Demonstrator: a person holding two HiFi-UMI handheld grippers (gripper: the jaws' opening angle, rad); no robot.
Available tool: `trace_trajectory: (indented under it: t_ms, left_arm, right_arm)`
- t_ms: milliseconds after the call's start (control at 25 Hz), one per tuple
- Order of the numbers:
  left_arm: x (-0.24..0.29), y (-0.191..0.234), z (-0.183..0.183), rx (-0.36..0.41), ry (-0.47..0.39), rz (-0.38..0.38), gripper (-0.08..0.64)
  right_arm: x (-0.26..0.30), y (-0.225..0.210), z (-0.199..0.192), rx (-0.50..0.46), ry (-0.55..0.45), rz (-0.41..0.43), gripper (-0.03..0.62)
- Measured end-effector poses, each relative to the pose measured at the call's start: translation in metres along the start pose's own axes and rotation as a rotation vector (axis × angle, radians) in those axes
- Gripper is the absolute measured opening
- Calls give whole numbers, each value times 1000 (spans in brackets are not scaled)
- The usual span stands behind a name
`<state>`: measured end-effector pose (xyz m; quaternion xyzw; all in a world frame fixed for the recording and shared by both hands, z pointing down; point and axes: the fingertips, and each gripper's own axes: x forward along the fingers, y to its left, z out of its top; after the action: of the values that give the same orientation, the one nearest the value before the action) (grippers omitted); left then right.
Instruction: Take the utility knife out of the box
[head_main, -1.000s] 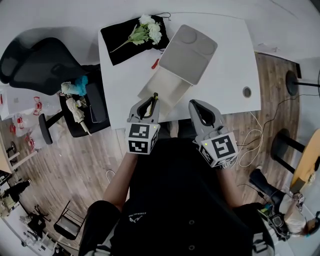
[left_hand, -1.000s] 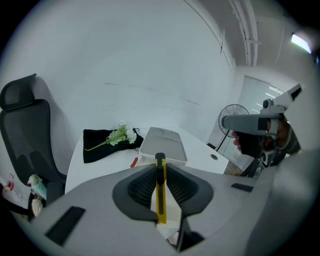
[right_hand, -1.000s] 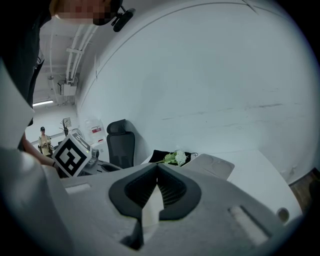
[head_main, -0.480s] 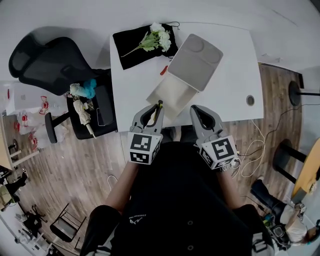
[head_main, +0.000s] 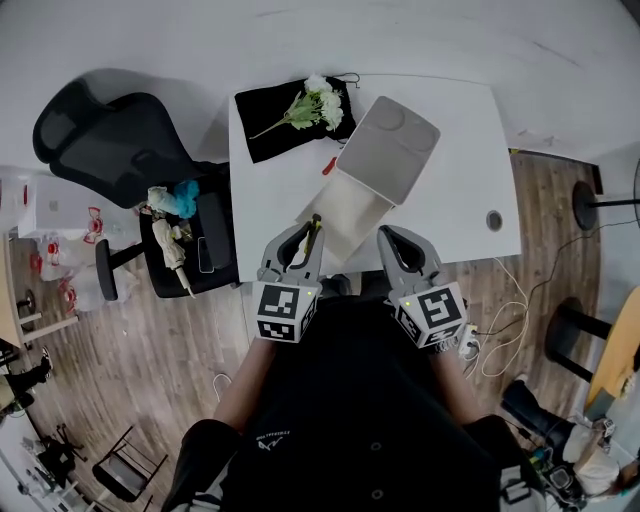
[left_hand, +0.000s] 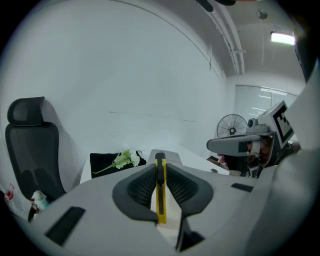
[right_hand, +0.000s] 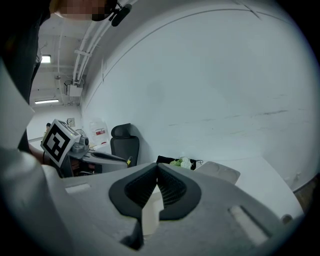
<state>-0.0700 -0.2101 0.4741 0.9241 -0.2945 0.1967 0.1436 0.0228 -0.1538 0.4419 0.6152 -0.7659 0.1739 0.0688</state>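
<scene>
An open pale box (head_main: 350, 205) stands on the white table (head_main: 460, 120), its grey lid (head_main: 388, 150) tipped back behind it. My left gripper (head_main: 308, 229) is shut on a yellow utility knife (head_main: 314, 226), holding it at the box's near edge. In the left gripper view the utility knife (left_hand: 160, 192) stands upright between the black pads (left_hand: 142, 187). My right gripper (head_main: 388, 236) hangs beside it at the table's front edge, shut, with nothing in it. In the right gripper view its gripper (right_hand: 156, 169) has both pads pressed together, and the box (right_hand: 150, 207) lies beneath.
White flowers (head_main: 315, 100) lie on a black cloth (head_main: 275, 125) at the table's far left. A small red thing (head_main: 328, 165) sits by the lid. A cable hole (head_main: 494, 219) is at the right. A black office chair (head_main: 110, 130) and a cluttered seat (head_main: 185, 240) stand to the left.
The head view has shifted, so the table sits lower and further right in frame. Both grippers keep about the same place by the box's near edge, the knife still held.
</scene>
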Motion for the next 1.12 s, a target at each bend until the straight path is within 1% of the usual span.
trace_trajectory:
  t_ms: [280, 520, 680, 1000, 1120]
  left_arm:
    - [-4, -5, 27, -6, -72, -16, 63]
    - [-8, -6, 59, -6, -168, -6, 63]
    - [-7, -5, 78, -5, -212, -1, 63]
    - [-9, -1, 122, 45, -307, 18, 63]
    - [-12, -1, 141, 71, -348, 19, 63]
  right_arm:
    - [-2, -1, 13, 7, -24, -11, 5]
    - [-1, -3, 28, -8, -49, -1, 5]
    - [-1, -12, 38, -11, -67, -23, 5]
    - [-5, -23, 78, -78, -133, -4, 5]
    - [-7, -27, 96, -81, -167, -3, 5]
